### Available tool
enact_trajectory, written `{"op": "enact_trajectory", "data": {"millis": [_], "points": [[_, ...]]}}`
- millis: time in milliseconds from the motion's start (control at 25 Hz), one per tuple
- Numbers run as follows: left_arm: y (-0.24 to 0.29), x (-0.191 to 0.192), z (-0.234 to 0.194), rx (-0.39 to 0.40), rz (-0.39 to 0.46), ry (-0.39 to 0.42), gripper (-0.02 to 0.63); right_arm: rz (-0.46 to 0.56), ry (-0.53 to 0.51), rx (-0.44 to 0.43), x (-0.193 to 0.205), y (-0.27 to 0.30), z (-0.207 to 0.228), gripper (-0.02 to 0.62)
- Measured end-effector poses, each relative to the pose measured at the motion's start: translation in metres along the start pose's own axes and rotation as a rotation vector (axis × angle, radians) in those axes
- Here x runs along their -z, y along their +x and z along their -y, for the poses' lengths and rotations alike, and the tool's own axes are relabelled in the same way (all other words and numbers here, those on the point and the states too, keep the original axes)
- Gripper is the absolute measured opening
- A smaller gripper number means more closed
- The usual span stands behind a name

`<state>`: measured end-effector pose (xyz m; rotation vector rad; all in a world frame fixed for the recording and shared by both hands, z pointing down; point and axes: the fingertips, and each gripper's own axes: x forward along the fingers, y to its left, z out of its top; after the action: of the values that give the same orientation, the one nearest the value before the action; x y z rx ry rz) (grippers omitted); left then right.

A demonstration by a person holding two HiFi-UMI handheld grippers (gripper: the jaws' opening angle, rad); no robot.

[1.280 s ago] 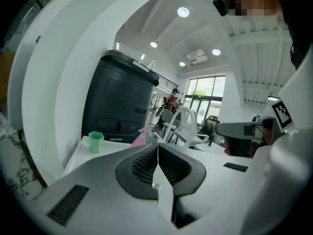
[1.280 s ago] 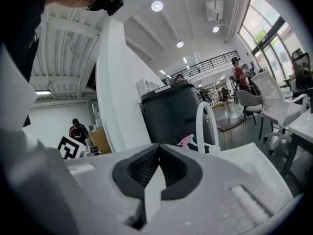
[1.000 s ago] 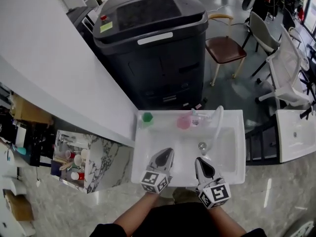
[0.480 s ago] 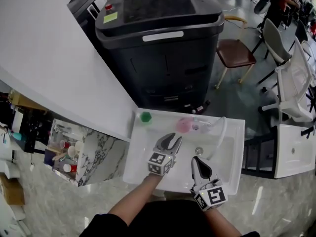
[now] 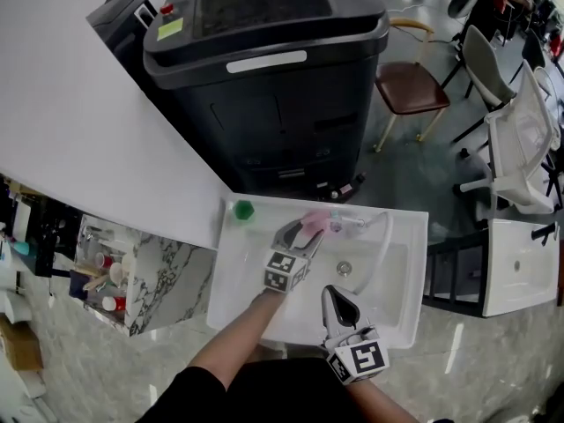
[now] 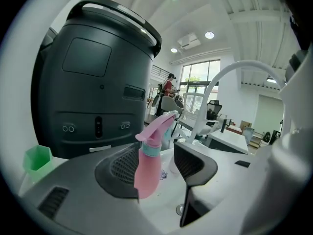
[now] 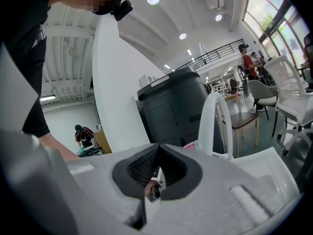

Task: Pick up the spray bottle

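Note:
A pink spray bottle (image 5: 315, 221) with a teal collar stands on the back rim of the white sink (image 5: 231, 282), next to the curved white faucet (image 5: 381, 245). In the left gripper view the spray bottle (image 6: 149, 166) stands upright between the jaws, close against the left pad, with a gap to the right pad. My left gripper (image 5: 304, 231) (image 6: 161, 161) is open around it; its jaws have just been opening. Over the basin's near side my right gripper (image 5: 331, 292) (image 7: 155, 174) is shut with nothing in it.
A small green cup (image 5: 243, 209) (image 6: 37, 159) sits on the sink's back left corner. A big black bin (image 5: 264, 69) stands right behind the sink. The drain (image 5: 345, 269) lies mid-basin. A marble shelf with cups (image 5: 115, 276) is at left, chairs (image 5: 410, 82) at right.
My left gripper moved forward across the basin to the pink bottle and its jaws went from shut to open. The right gripper drew slightly back toward the near edge.

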<state>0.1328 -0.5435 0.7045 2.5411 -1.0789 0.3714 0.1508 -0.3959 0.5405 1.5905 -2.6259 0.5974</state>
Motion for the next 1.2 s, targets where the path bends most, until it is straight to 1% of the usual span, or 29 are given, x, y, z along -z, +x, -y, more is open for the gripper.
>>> {"op": "enact_trajectory", "data": {"millis": [80, 200, 360, 480, 560, 640, 720, 1000, 1200], "points": [[0.008, 0.001, -0.001, 0.006, -0.006, 0.005, 0.227, -0.002, 0.011, 0.011, 0.001, 0.001, 0.001, 0.0], [0.017, 0.004, -0.003, -0.006, -0.01, 0.016, 0.234, -0.004, 0.019, 0.022, 0.001, 0.0, 0.003, 0.0], [0.026, 0.005, -0.009, -0.017, 0.001, -0.007, 0.236, -0.011, 0.017, 0.026, 0.004, -0.002, 0.006, 0.0], [0.028, 0.005, -0.011, -0.027, -0.005, -0.003, 0.235, -0.016, 0.02, 0.032, 0.005, -0.004, 0.007, 0.0], [0.029, 0.005, -0.012, -0.038, -0.026, 0.005, 0.21, -0.018, 0.021, 0.033, 0.005, -0.005, 0.007, 0.0], [0.028, 0.004, -0.013, -0.054, -0.052, 0.037, 0.197, -0.021, 0.02, 0.031, 0.005, -0.005, 0.007, 0.0], [0.027, 0.003, -0.015, -0.067, -0.064, 0.049, 0.184, -0.023, 0.016, 0.03, 0.005, -0.006, 0.006, 0.0], [0.006, 0.003, -0.026, -0.112, -0.05, -0.019, 0.172, -0.033, 0.015, 0.029, 0.009, -0.011, 0.001, 0.0], [-0.021, 0.006, -0.025, -0.128, -0.052, -0.04, 0.166, -0.02, 0.041, 0.03, 0.012, -0.019, -0.002, 0.0]]}}
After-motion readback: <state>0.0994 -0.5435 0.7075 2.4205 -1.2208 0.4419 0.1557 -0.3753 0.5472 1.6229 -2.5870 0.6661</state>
